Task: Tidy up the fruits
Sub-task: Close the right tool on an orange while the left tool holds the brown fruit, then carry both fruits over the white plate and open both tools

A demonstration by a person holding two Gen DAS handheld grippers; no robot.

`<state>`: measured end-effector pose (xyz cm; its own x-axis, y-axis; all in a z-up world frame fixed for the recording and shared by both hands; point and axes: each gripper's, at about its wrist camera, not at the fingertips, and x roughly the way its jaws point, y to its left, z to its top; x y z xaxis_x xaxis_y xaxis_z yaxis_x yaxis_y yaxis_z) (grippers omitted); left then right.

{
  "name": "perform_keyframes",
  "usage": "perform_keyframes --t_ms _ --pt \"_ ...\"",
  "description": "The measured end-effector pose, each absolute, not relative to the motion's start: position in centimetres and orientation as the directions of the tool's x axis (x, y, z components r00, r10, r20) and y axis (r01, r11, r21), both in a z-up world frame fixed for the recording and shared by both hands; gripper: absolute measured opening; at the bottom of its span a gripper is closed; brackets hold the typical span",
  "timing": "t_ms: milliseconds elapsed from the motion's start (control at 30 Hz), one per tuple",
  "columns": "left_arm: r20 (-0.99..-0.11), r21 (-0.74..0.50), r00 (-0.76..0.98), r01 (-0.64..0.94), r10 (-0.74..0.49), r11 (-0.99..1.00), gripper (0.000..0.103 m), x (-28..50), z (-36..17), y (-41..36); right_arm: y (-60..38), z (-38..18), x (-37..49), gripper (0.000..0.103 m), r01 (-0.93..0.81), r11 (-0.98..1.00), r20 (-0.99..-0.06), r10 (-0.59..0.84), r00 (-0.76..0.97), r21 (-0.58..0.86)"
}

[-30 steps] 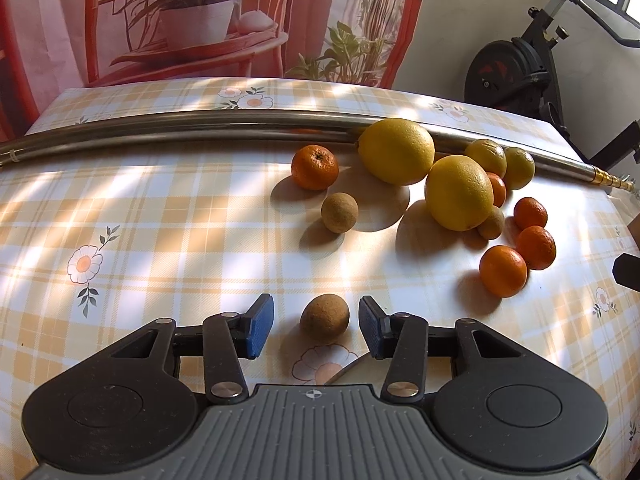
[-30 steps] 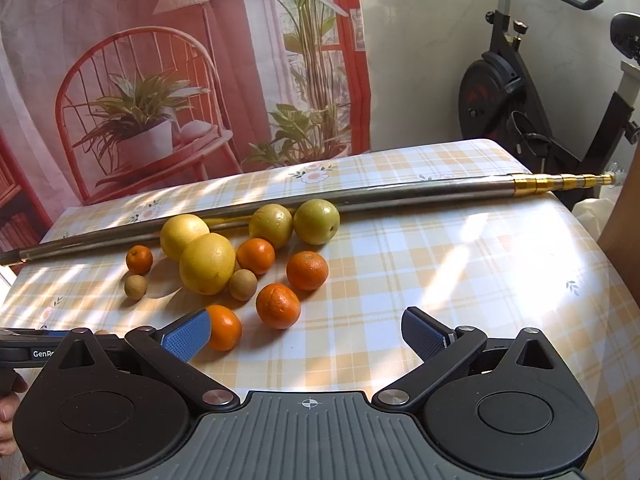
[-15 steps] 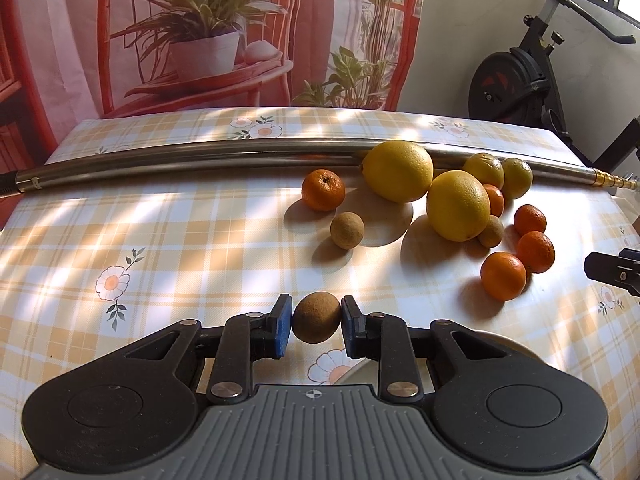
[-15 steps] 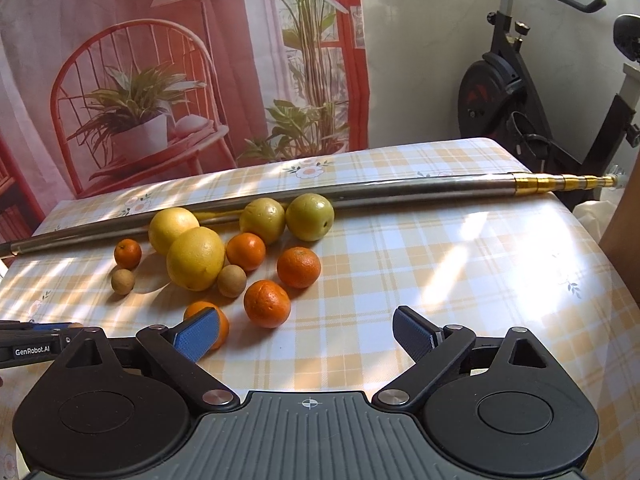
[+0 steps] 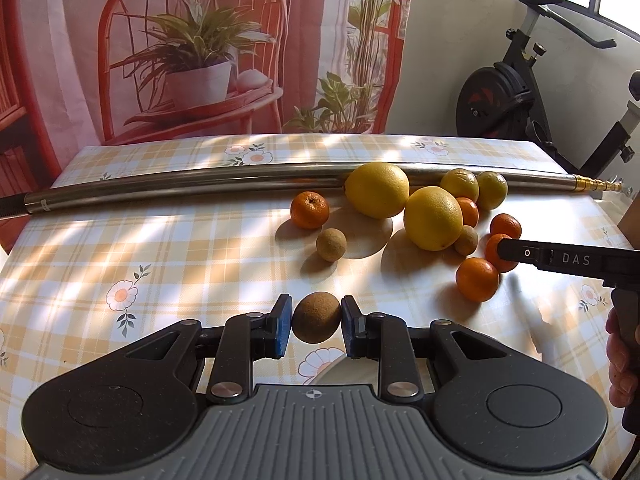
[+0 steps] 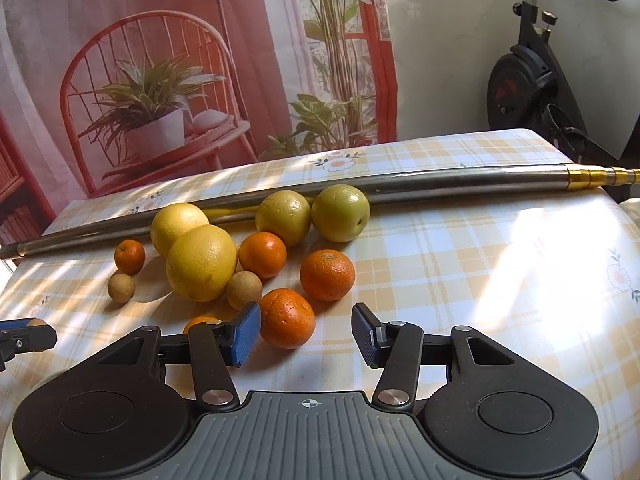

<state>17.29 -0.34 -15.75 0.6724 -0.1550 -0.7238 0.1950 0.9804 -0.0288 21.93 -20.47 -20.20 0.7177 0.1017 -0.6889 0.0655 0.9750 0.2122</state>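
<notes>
Left gripper [image 5: 316,326] clamped on brown fruit [image 5: 316,317], pads touching both sides, held over the tablecloth [image 5: 160,248]. Right gripper [image 6: 306,334] jaws just been closing, not gripping yet: orange [image 6: 287,318] sits between them, near the left pad, gap on the right. Other fruits ahead, in front of the metal pole [image 6: 460,186].

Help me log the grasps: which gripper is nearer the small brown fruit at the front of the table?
Left. The left gripper is shut on the brown fruit, pads against both sides. The right gripper is off by the orange pile, around an orange.
</notes>
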Motion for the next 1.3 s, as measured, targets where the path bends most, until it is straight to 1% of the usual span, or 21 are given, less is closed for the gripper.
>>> perform_keyframes --t_ms 67,233,300,367,533,733,900,1133,1300 --pt "-0.723 -0.032 0.671 0.203 -0.163 0.979 0.028 17.1 -15.8 -0.4 -20.4 -20.6 22.5 0.048 0.066 0.967 -0.691 0.128 0.712 0.246" --pt "-0.727 -0.05 0.663 0.207 -0.177 0.977 0.028 16.7 -16.0 -0.3 -19.8 -21.0 23.6 0.047 0.056 0.963 -0.692 0.149 0.706 0.264" --pt "-0.728 -0.047 0.663 0.207 -0.176 0.977 0.028 16.5 -16.1 -0.3 -19.8 -21.2 23.9 0.045 0.057 0.959 -0.695 0.161 0.701 0.279" --pt "-0.727 -0.046 0.664 0.204 -0.173 0.978 0.028 16.4 -16.0 -0.2 -19.8 -21.4 24.3 0.041 0.07 0.952 -0.7 0.167 0.694 0.296" --pt "-0.726 -0.051 0.664 0.209 -0.18 0.977 0.028 16.3 -15.8 -0.2 -20.0 -21.9 24.9 0.036 0.082 0.938 -0.704 0.193 0.684 0.338" --pt "-0.722 -0.069 0.663 0.216 -0.198 0.974 0.028 15.6 -15.3 -0.1 -20.2 -21.7 24.5 0.034 0.113 0.928 -0.709 0.188 0.68 0.355" --pt "-0.731 -0.065 0.651 0.233 -0.206 0.97 0.028 14.5 -15.0 -0.1 -20.5 -20.2 22.4 0.034 0.109 0.905 -0.667 0.217 0.713 0.411" --pt "-0.758 -0.075 0.621 0.22 -0.199 0.973 0.028 12.8 -15.4 0.6 -19.3 -18.4 18.8 0.034 0.065 0.926 -0.669 0.22 0.71 0.373" --pt "-0.775 -0.089 0.6 0.209 -0.199 0.974 0.028 11.3 -16.0 1.1 -17.8 -17.9 16.8 0.034 0.016 0.94 -0.693 0.239 0.68 0.34"
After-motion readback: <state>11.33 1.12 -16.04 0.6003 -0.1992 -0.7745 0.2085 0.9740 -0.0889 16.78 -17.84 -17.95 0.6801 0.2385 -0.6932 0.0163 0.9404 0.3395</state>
